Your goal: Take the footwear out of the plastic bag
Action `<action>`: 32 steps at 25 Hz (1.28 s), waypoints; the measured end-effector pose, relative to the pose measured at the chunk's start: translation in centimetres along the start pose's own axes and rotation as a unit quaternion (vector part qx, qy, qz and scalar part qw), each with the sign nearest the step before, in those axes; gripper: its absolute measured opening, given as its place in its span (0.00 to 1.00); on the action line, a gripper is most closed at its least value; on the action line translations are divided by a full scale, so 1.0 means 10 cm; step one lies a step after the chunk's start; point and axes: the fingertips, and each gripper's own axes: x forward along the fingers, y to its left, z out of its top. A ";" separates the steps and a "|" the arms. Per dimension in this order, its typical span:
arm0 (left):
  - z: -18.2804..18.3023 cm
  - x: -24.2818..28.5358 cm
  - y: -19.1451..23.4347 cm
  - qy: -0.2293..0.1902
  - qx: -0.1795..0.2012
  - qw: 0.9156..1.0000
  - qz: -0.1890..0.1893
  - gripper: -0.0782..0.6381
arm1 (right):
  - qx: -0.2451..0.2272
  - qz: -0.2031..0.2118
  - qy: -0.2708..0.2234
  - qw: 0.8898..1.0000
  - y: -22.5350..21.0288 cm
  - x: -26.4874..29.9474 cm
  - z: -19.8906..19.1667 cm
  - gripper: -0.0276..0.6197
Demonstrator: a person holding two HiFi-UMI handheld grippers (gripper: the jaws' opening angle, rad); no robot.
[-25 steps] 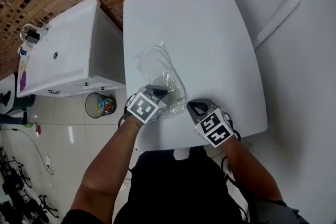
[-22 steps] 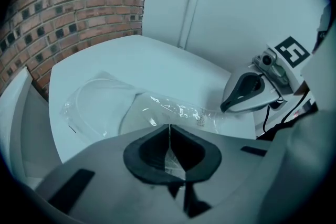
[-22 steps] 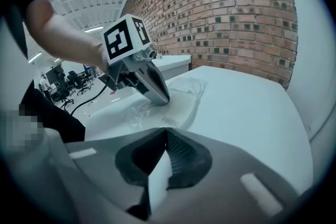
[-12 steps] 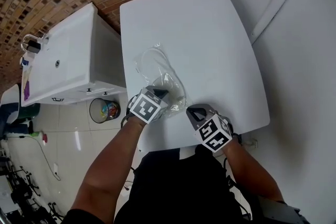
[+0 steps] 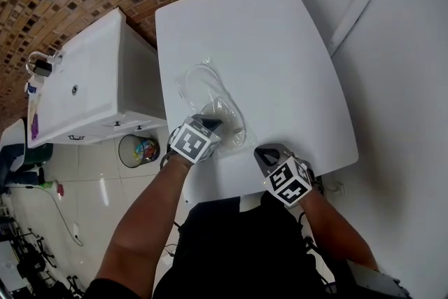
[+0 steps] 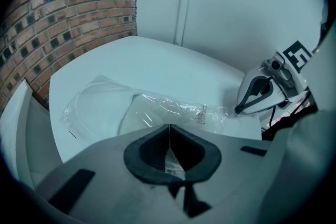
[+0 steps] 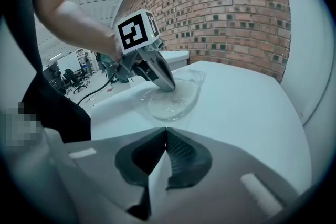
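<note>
two grippers sit at the near edge of the white desk (image 5: 280, 38). the left gripper (image 5: 210, 124) is pinched shut on the near end of the clear plastic bag (image 5: 222, 108), which lies flat on the desk and stretches away from it. the pale, flat footwear (image 5: 201, 82) lies inside the bag's far end. the right gripper (image 5: 265, 153), closed and empty, is near the bag's right side, not touching it.
</note>
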 end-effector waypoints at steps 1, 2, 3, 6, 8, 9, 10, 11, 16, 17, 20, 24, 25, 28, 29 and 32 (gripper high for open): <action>0.01 0.00 0.01 -0.002 0.002 1.000 0.004 0.13 | 0.003 -0.001 0.002 1.000 -0.01 0.00 -0.02 0.05; 0.02 0.00 0.02 -0.002 0.001 1.000 0.004 0.13 | 0.003 -0.001 0.006 1.000 -0.02 -0.01 -0.05 0.05; 0.02 0.00 0.00 -0.002 -0.002 1.000 0.001 0.13 | 0.000 -0.003 0.008 1.000 -0.03 -0.02 -0.06 0.05; 0.02 0.00 -0.08 -0.002 -0.014 1.000 -0.022 0.13 | -0.012 -0.017 0.011 1.000 -0.06 -0.12 -0.11 0.11; -0.01 0.01 -0.09 0.001 -0.021 0.999 -0.024 0.13 | -0.014 -0.026 0.009 1.000 -0.07 -0.22 -0.11 0.17; -0.01 0.01 -0.09 0.001 -0.023 0.999 -0.023 0.13 | -0.017 -0.030 0.005 0.999 -0.06 -0.28 -0.08 0.17; 0.00 0.01 -0.09 -0.002 -0.022 1.000 -0.023 0.13 | -0.024 -0.032 -0.002 0.999 -0.03 -0.33 -0.03 0.17; 0.01 0.02 -0.09 -0.006 -0.021 1.000 -0.023 0.13 | -0.035 -0.032 -0.010 0.999 0.02 -0.36 0.06 0.17; 0.02 -0.01 -0.09 -0.005 -0.023 1.000 -0.020 0.13 | -0.129 0.000 -0.039 0.991 0.47 -0.17 0.55 0.17; 0.01 -0.01 -0.09 -0.004 -0.025 1.000 -0.018 0.13 | -0.154 0.004 -0.029 0.988 0.54 -0.07 0.58 0.17; 0.00 0.01 -0.08 -0.001 -0.029 0.999 -0.015 0.13 | -0.245 0.009 0.022 0.969 0.66 0.22 0.47 0.16; 0.02 -0.01 -0.09 -0.009 -0.030 0.999 -0.019 0.13 | -0.282 0.033 0.064 0.957 0.78 0.37 0.19 0.08; 0.01 0.00 -0.09 -0.009 -0.036 0.999 -0.020 0.13 | -0.280 0.036 0.071 0.957 0.80 0.38 0.13 0.08; 0.00 -0.01 -0.09 -0.011 -0.039 0.999 -0.021 0.13 | -0.264 0.035 0.077 0.961 0.80 0.38 0.02 0.06; 0.00 -0.02 -0.08 -0.011 -0.037 0.999 -0.019 0.13 | -0.258 0.032 0.075 0.963 0.78 0.38 0.02 0.05; 0.01 -0.01 -0.08 -0.020 -0.031 0.999 -0.019 0.13 | -0.247 0.026 0.073 0.966 0.76 0.34 -0.01 0.05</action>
